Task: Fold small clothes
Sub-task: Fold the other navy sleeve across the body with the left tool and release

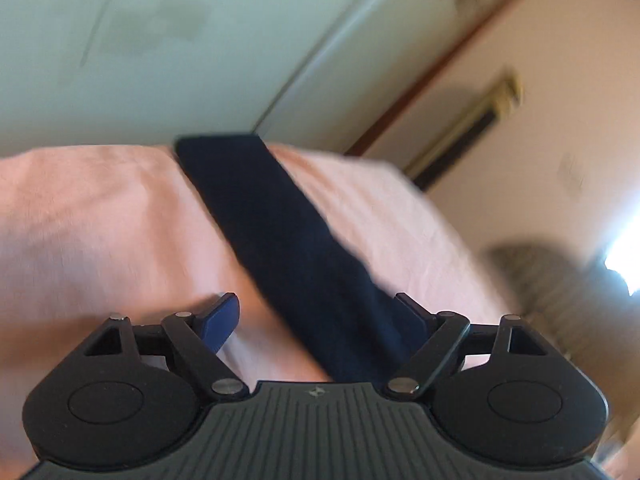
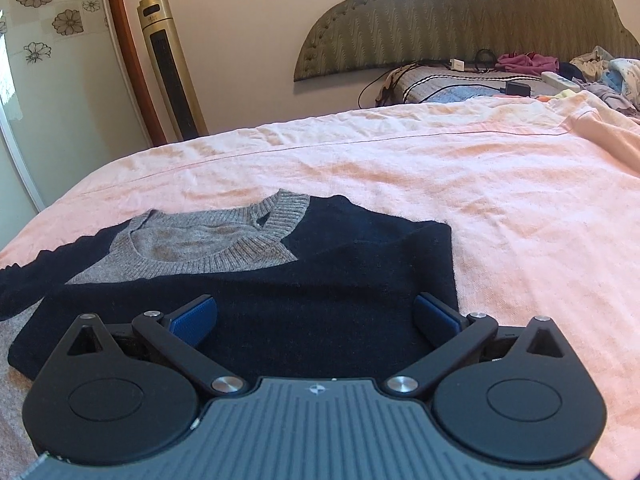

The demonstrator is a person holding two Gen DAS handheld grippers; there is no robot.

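Observation:
A small navy sweater [image 2: 304, 280] with a grey knit collar and chest panel [image 2: 208, 244] lies on the pink bed cover [image 2: 500, 184], its right side folded over the body. My right gripper [image 2: 316, 316] hovers just above the folded navy part, open, with nothing pinched. In the blurred left wrist view, a navy sleeve [image 1: 272, 224] stretches away across the pink bed cover [image 1: 100, 220]. My left gripper [image 1: 320, 320] is open over the sleeve's near end. The cloth runs between the blue pads [image 1: 220, 318] without being pinched.
A tall gold tower fan [image 2: 172, 68] stands by the wall at the bed's far left corner. A padded headboard [image 2: 460, 12], cables, a power strip and a heap of loose clothes [image 2: 600, 72] lie at the far right. A pale wardrobe door [image 1: 140, 40] lies beyond the bed.

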